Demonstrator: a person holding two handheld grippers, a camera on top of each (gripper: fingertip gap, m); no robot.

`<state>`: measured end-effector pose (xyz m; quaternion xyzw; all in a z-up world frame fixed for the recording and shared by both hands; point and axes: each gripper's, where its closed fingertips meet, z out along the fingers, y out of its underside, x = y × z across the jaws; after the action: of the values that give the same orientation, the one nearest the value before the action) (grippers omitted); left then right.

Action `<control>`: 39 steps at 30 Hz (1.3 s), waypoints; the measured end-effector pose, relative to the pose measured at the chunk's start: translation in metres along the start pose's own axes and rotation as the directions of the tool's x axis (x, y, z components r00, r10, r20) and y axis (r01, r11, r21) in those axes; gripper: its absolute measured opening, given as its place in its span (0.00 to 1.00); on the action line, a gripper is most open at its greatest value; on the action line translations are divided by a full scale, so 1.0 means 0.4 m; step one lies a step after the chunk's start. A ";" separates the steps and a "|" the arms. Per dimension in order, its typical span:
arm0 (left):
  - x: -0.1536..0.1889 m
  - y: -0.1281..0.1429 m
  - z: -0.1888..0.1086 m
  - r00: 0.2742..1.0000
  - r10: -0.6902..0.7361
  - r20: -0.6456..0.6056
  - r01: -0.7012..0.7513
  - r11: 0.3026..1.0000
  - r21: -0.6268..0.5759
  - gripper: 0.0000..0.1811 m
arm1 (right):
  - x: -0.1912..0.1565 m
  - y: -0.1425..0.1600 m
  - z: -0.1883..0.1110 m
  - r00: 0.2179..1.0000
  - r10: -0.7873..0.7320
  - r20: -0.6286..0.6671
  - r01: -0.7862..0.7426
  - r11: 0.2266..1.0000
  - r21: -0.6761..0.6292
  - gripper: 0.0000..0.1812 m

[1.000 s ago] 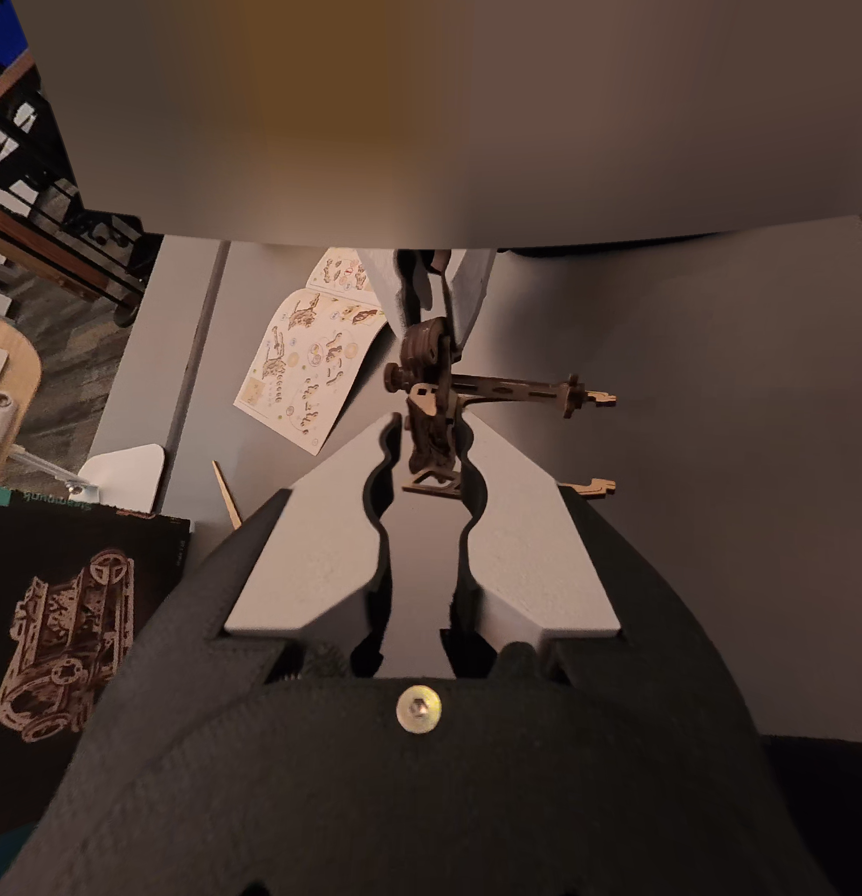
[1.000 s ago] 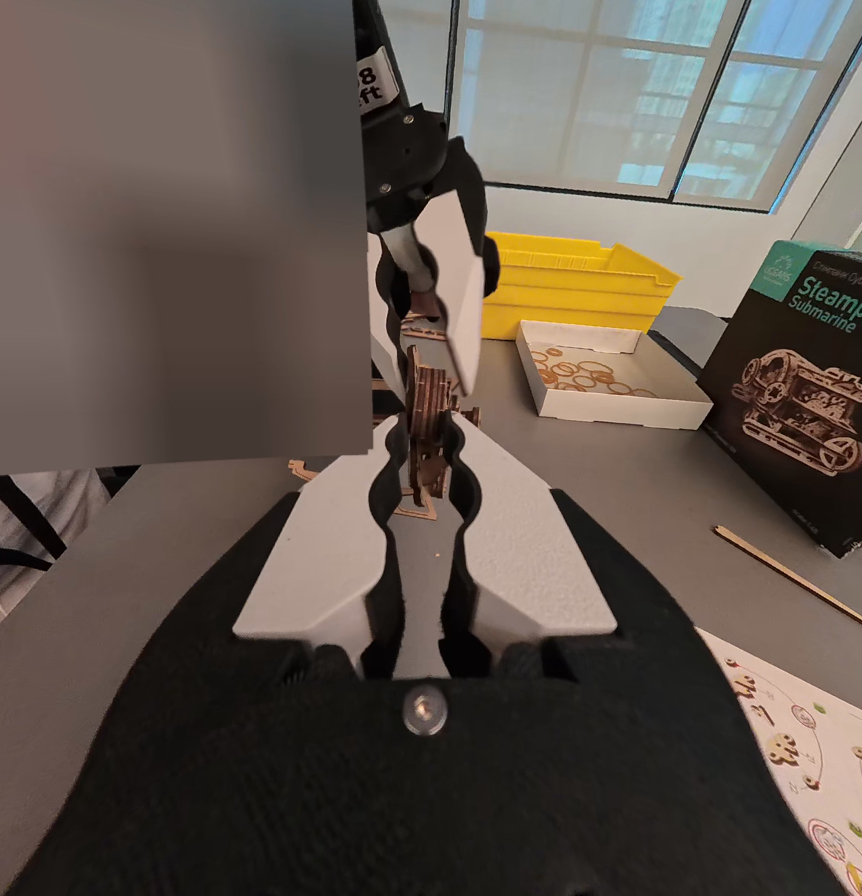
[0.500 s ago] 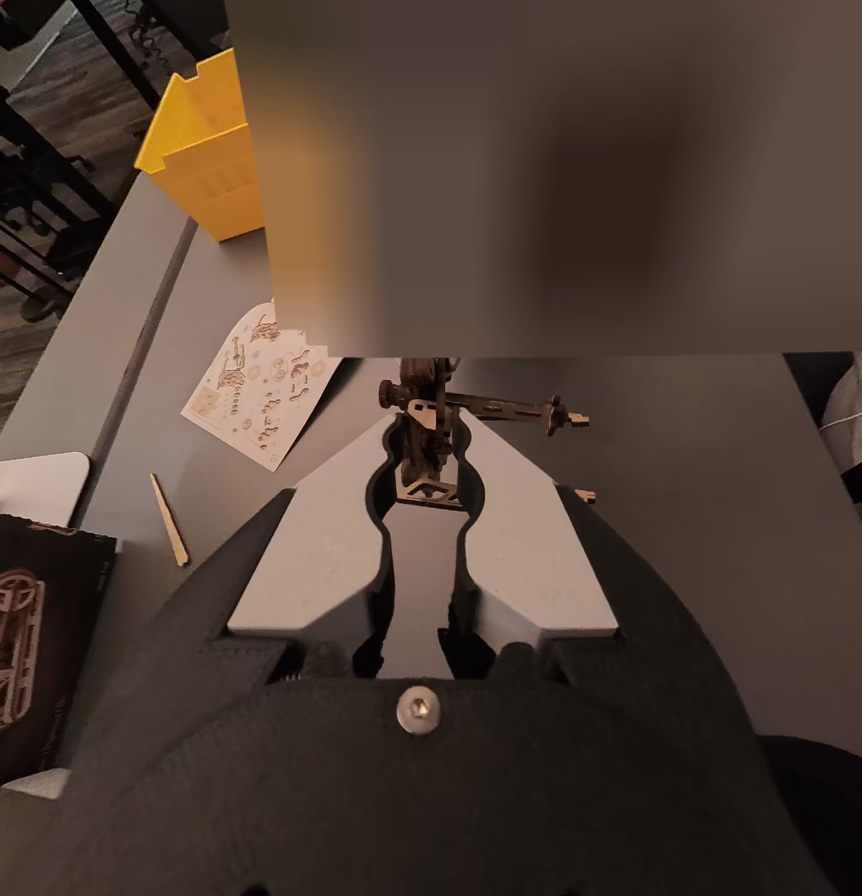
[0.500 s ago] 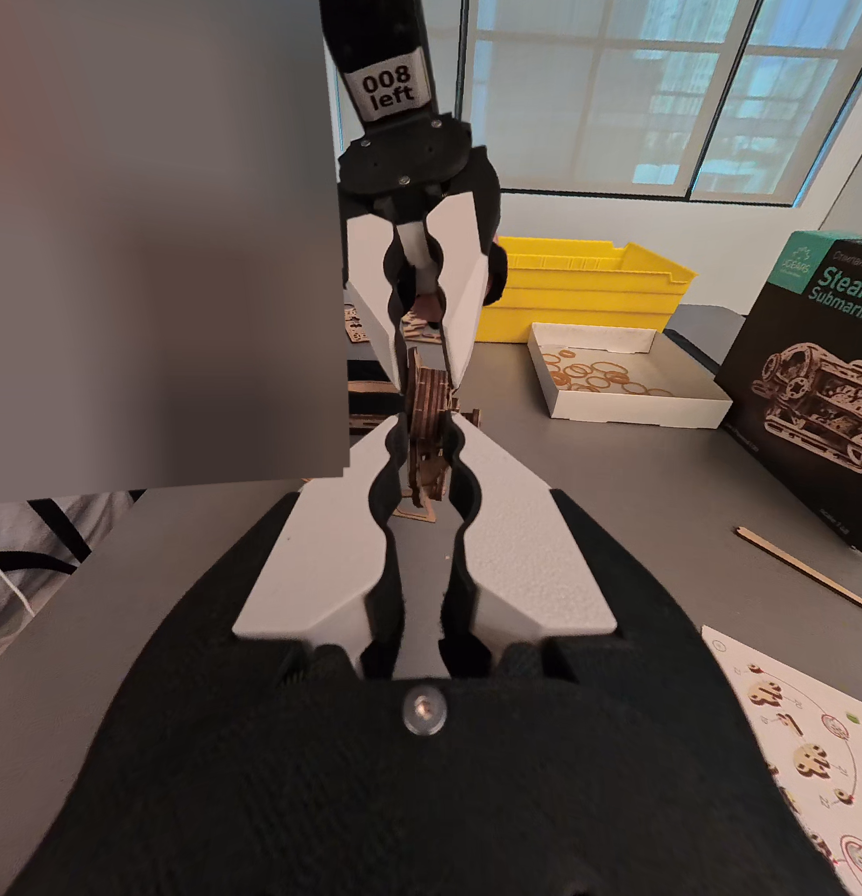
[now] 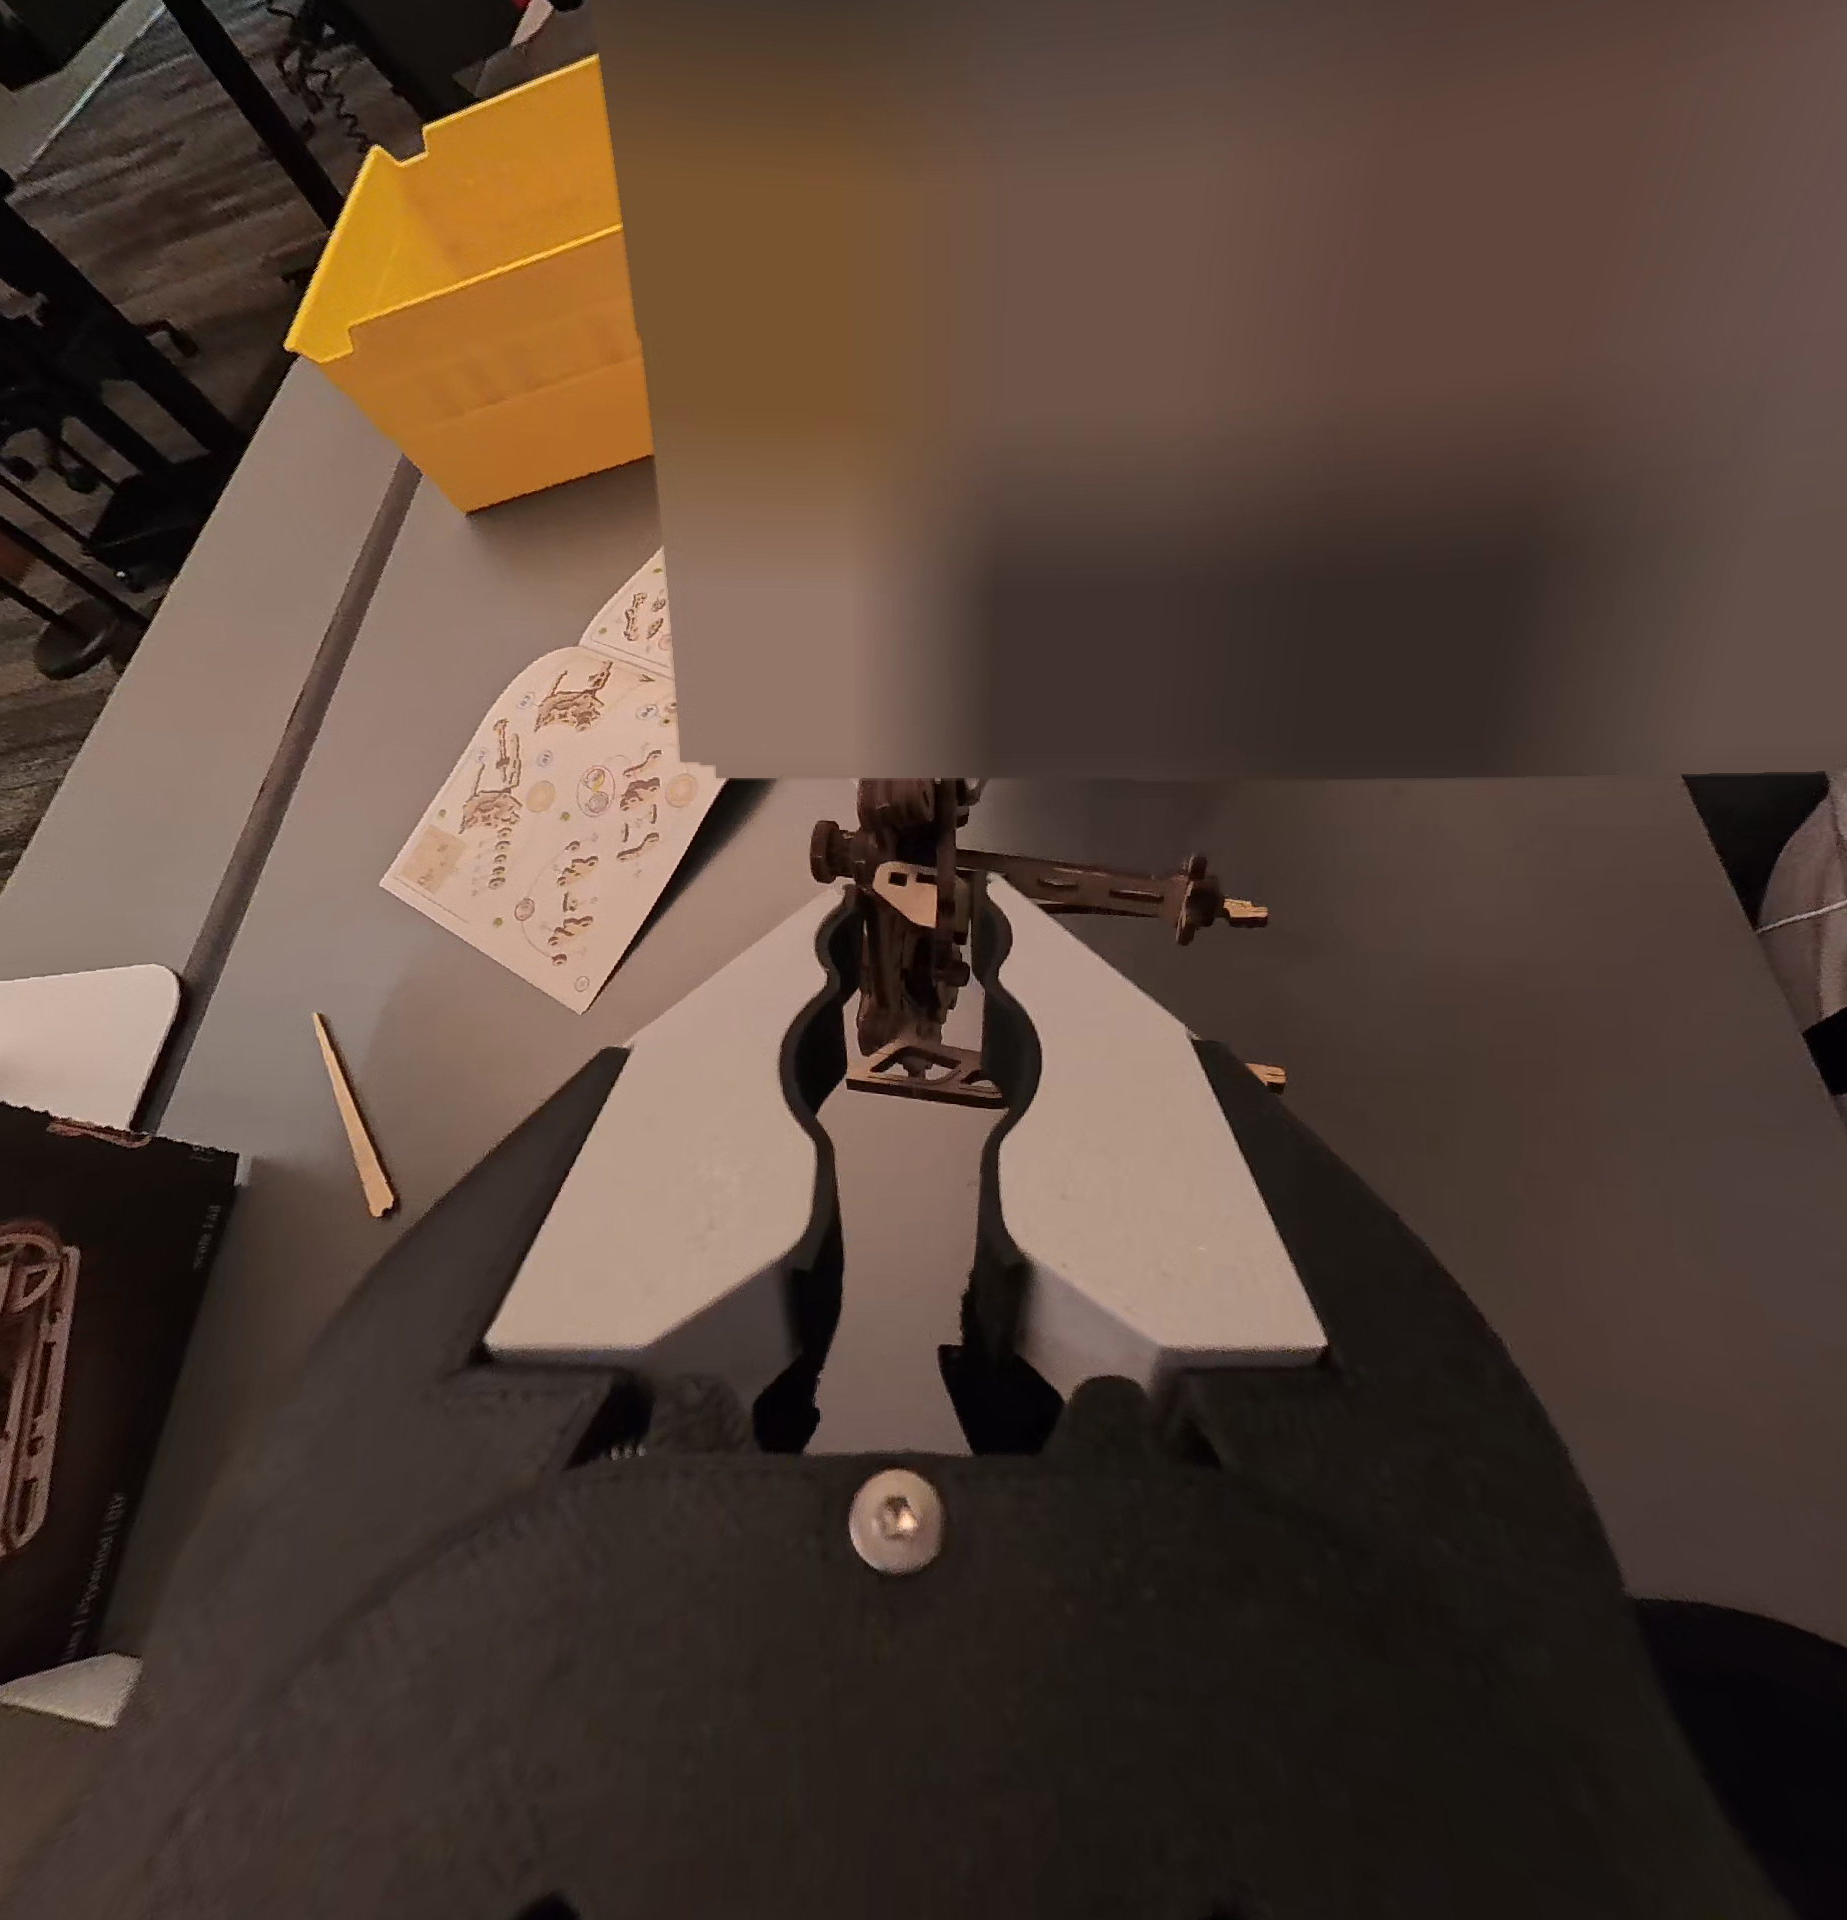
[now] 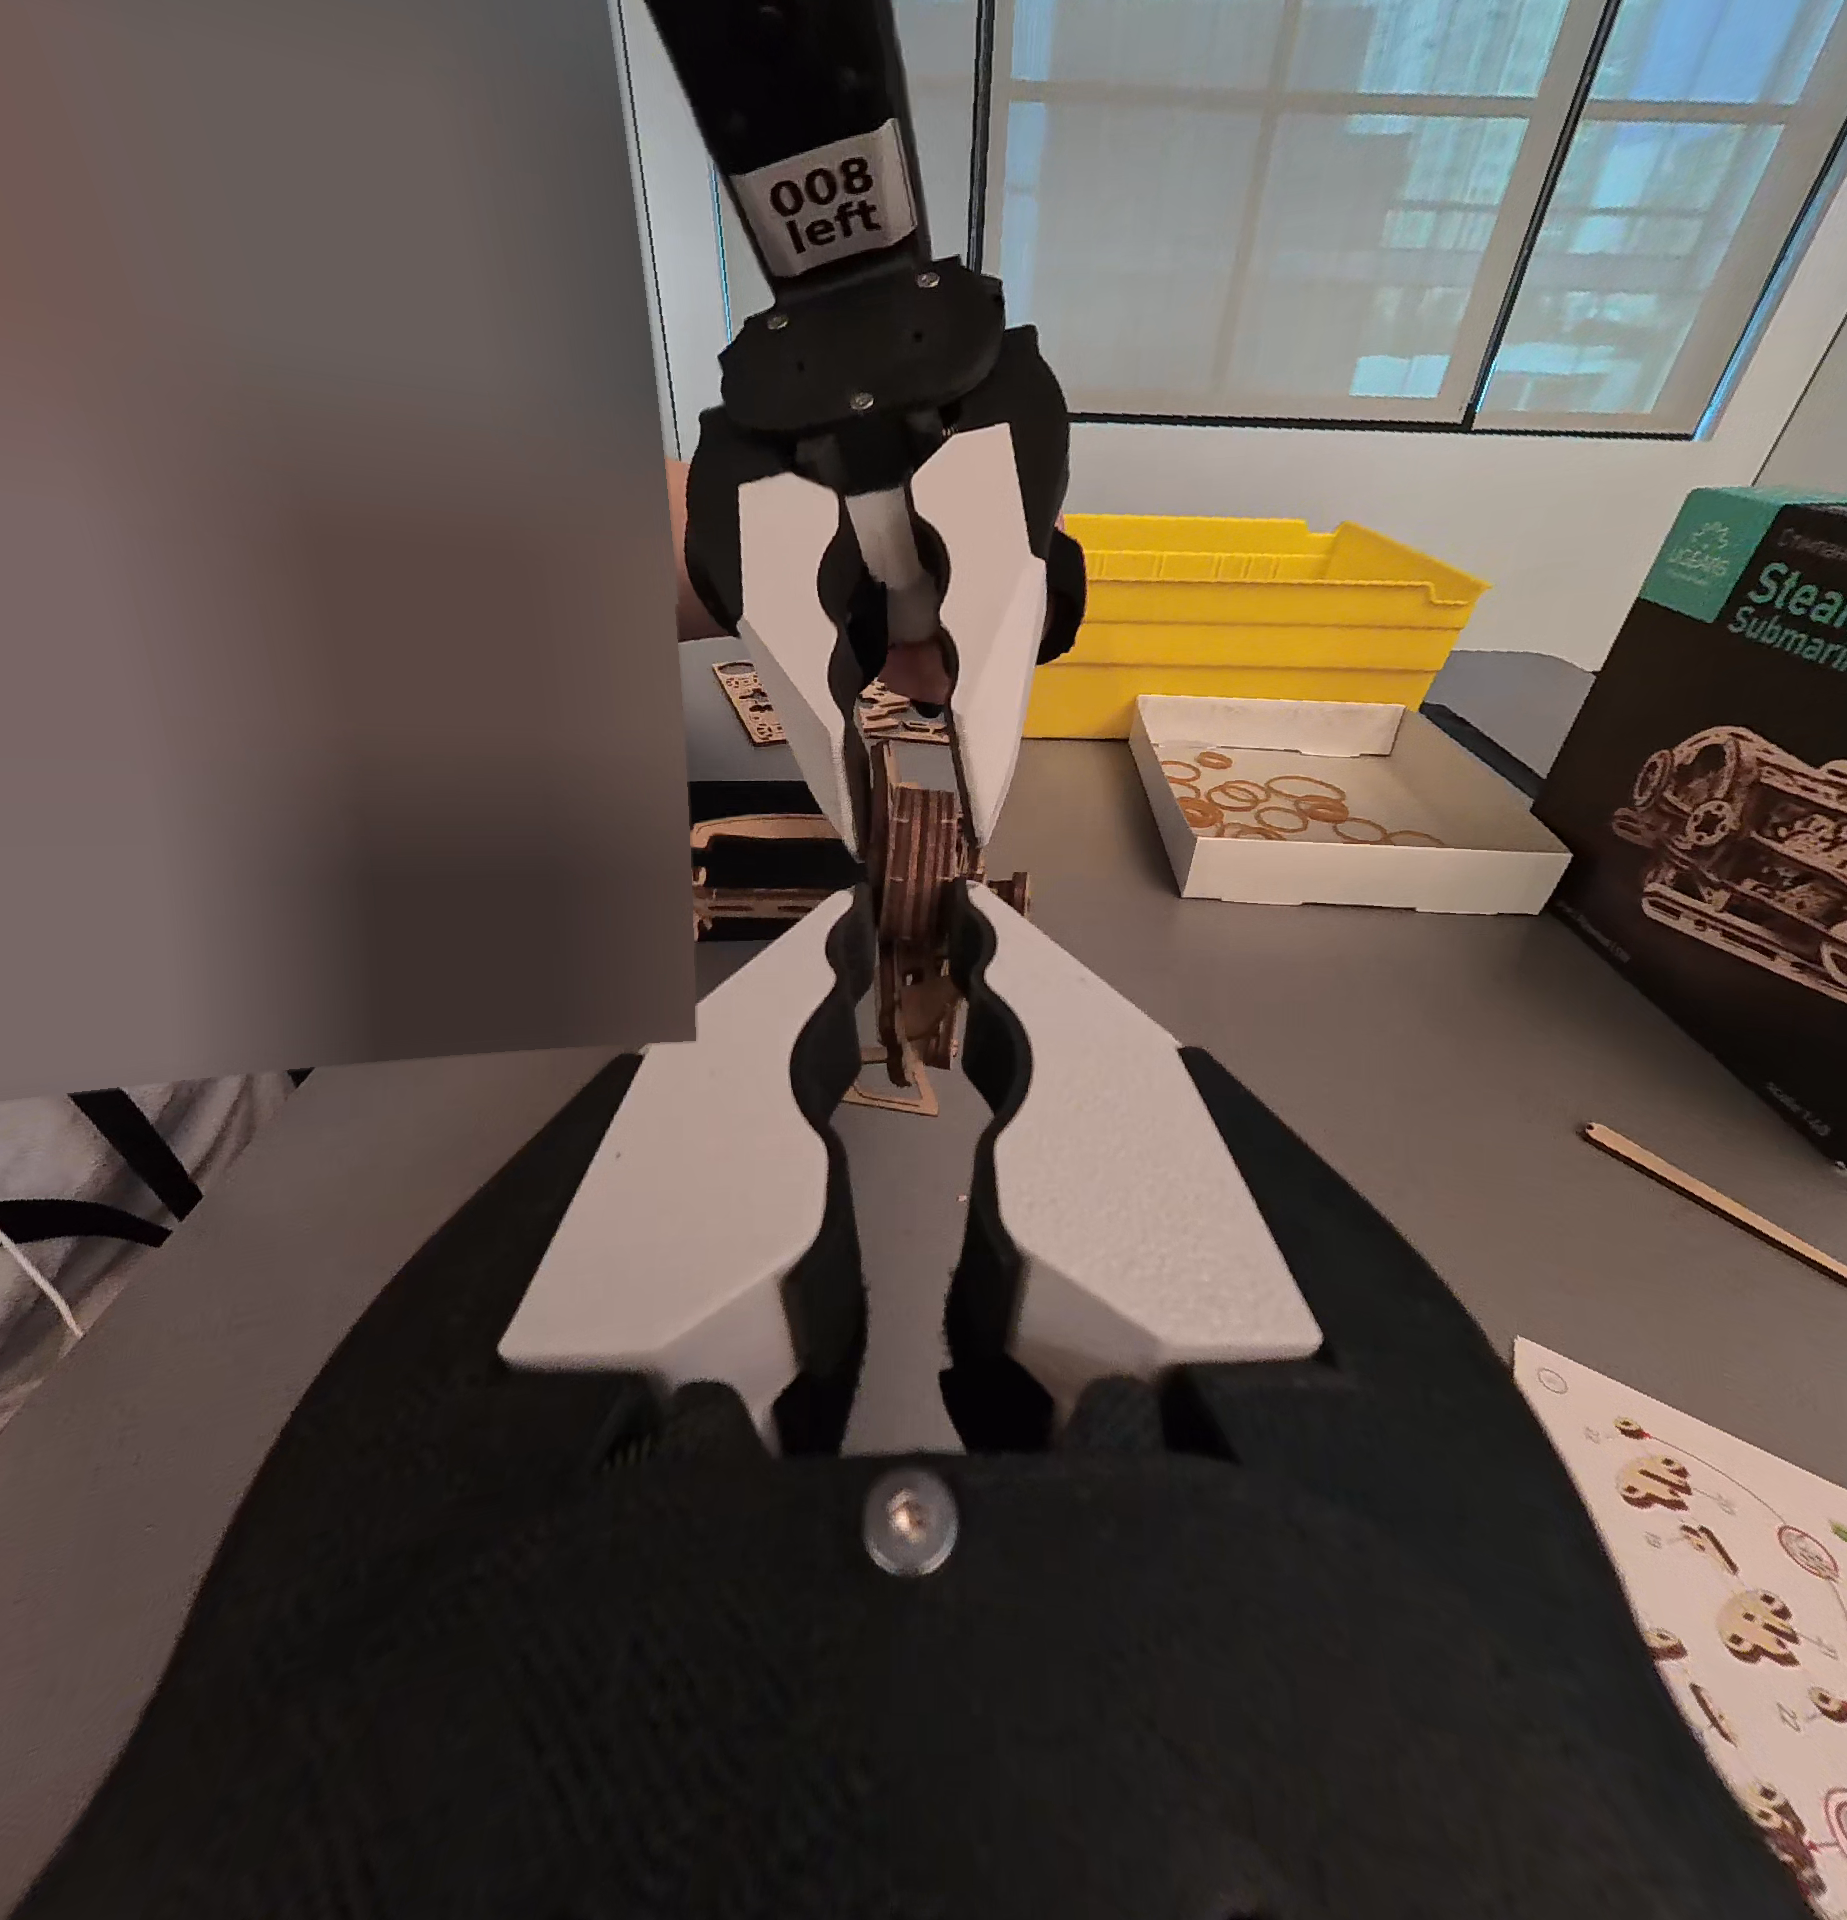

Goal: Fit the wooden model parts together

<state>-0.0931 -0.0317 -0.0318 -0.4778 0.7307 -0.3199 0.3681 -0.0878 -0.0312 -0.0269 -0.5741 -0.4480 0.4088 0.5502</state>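
Note:
A small brown wooden model (image 5: pixel 903 966) stands upright on its flat base on the grey table (image 5: pixel 1470 1143), with a slotted axle (image 5: pixel 1085 888) sticking out to the right. My left gripper (image 5: pixel 914 906) is shut on the model's body from above. In the right wrist view the left gripper (image 6: pixel 911 831) comes down steeply onto the model's layered disc (image 6: pixel 914 862). My right gripper (image 6: pixel 911 912) is shut on the same model lower down, from the opposite side. A blurred patch hides the right gripper in the left wrist view.
A yellow bin (image 6: pixel 1241 623) and a white tray of rubber rings (image 6: pixel 1314 821) stand behind the model. A black kit box (image 6: pixel 1750 810), a thin wooden stick (image 6: pixel 1729 1205) and an instruction sheet (image 5: pixel 555 842) lie nearby. Wooden part sheets (image 6: pixel 753 873) lie at the back left. The tips of both grippers are at nearly the same place. The thin wooden stick (image 6: pixel 1729 1205) is about equally far from each gripper, around 25 centimetres. It is also in sight in the left wrist view (image 5: pixel 357 1131).
The left gripper has tilted up to a steeper angle over the model, bringing the yellow bin into its view. Both grippers stay shut on the model, which has not moved.

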 end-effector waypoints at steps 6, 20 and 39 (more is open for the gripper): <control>-0.001 0.005 0.001 0.999 -0.036 0.001 0.036 0.999 -0.003 0.09 | 0.003 0.004 0.001 1.000 0.014 -0.003 -0.014 1.000 0.000 0.07; -0.004 0.006 0.001 0.998 -0.045 0.036 0.045 0.999 0.009 0.14 | 0.006 0.005 0.001 1.000 0.010 -0.022 -0.010 1.000 -0.002 0.07; -0.026 0.012 0.036 0.997 0.035 0.063 -0.029 0.995 -0.098 0.12 | 0.025 0.036 0.010 0.993 -0.064 -0.098 0.054 0.993 -0.101 0.07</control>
<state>-0.0803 -0.0222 -0.0411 -0.4933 0.7407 -0.2626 0.3730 -0.0882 -0.0203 -0.0414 -0.6071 -0.4559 0.3402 0.5549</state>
